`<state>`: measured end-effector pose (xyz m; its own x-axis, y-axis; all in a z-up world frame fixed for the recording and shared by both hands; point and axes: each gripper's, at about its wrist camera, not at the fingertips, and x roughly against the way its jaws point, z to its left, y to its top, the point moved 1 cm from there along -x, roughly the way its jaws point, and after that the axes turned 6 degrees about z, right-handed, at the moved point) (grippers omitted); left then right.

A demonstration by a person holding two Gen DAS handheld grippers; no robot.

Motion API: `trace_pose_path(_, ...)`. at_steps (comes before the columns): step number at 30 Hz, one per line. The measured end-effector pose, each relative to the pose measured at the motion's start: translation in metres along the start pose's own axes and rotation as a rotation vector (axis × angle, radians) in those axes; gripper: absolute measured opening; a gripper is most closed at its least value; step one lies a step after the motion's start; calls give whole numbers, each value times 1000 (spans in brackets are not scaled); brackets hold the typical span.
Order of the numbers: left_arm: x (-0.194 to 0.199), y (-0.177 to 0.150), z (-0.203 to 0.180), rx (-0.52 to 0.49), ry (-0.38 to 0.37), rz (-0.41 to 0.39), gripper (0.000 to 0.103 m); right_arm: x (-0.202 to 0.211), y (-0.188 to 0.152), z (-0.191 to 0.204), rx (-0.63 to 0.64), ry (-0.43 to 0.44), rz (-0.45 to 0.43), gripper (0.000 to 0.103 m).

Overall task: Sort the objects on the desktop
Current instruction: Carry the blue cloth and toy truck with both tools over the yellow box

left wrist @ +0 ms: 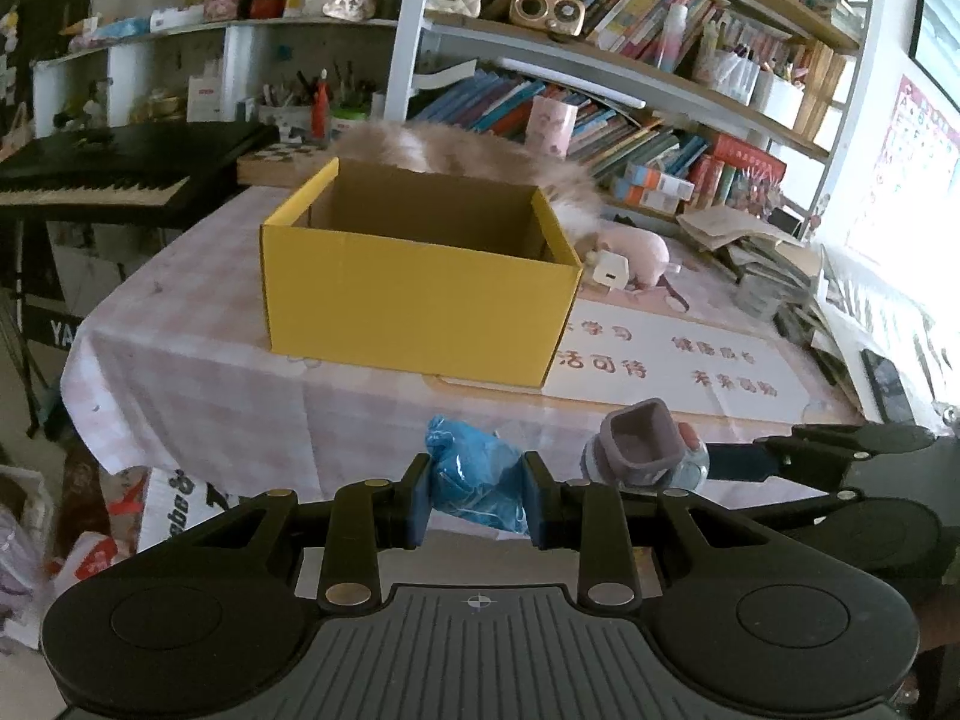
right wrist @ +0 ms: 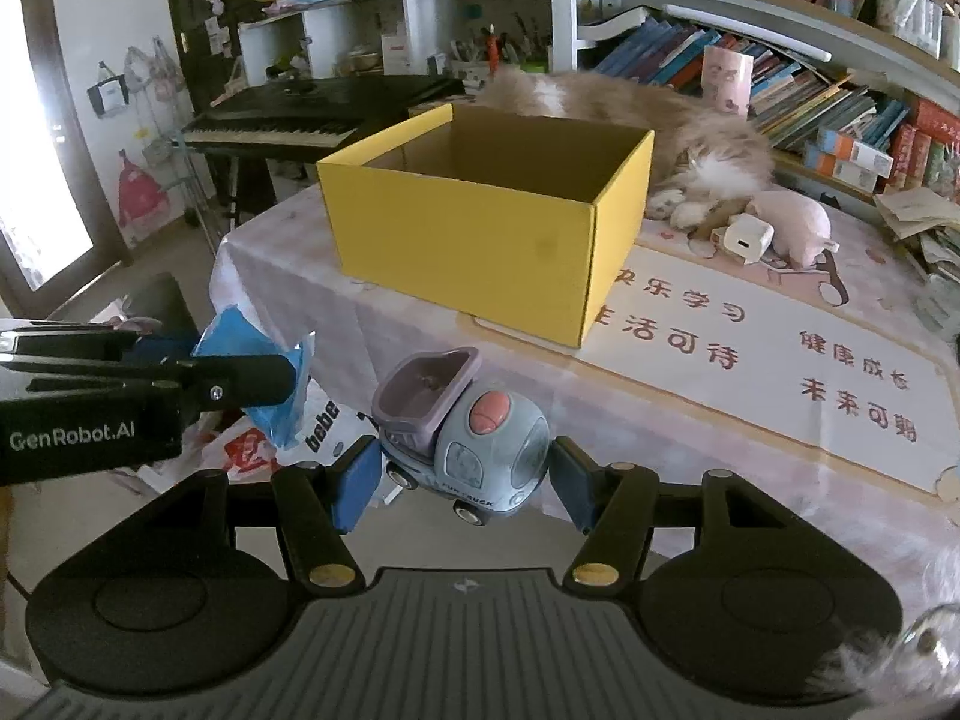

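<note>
— Both hands are loaded. The left gripper (left wrist: 477, 495) has its jaws pinched nearly together on a crumpled blue plastic packet (left wrist: 474, 480), and the right gripper (right wrist: 467, 483) has its jaws partly apart, clamped on the sides of a small grey-blue toy truck with a purple hopper and a pink dome (right wrist: 462, 432).

— Where does it all go?

— I'd say into the open yellow cardboard box (right wrist: 480, 222) on the bench (right wrist: 690, 438), the one with the pink checked cloth. Both things hang in the air near the front edge of the bench, short of the box, side by side.

— So what makes a clean drop?

— Carry each one up and over the near wall before letting go; the rim stands fairly tall, so a low approach would knock the box along the cloth. One hand at a time, I think, since the two grippers sit close and could bump over the opening.

— Anything in the way?

— A fluffy cream-and-tan cat (right wrist: 690, 126) lies right behind the box, with a white charger plug (right wrist: 744, 237) and a pink plush pig (right wrist: 792, 222) beside it. I'd release low inside the box, so the truck doesn't clatter and startle the cat.

— And the packet?

— Light and floppy. It may cling to a pad, so open wide.
</note>
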<state>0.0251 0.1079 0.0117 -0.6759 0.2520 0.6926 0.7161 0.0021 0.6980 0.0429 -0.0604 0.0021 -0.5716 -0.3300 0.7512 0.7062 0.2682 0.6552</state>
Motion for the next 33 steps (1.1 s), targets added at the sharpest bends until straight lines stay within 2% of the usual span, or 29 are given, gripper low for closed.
trace_pose_path(13, -6, 2, 12, 27, -28, 14, 29, -10, 6, 15, 38, 12, 42, 59)
trace_pose_path(19, -12, 16, 22, 46, 11, -27, 29, -21, 25, 10, 65, 8, 29, 59)
trace_pose_path(25, -24, 50, 28, 53, 46, -78, 29, -33, 64, -2, 62, 36, -14, 59)
trace_pose_path(33, -51, 112, 34, 56, 66, -180, 29, -44, 137, -37, 72, 41, -113, 59)
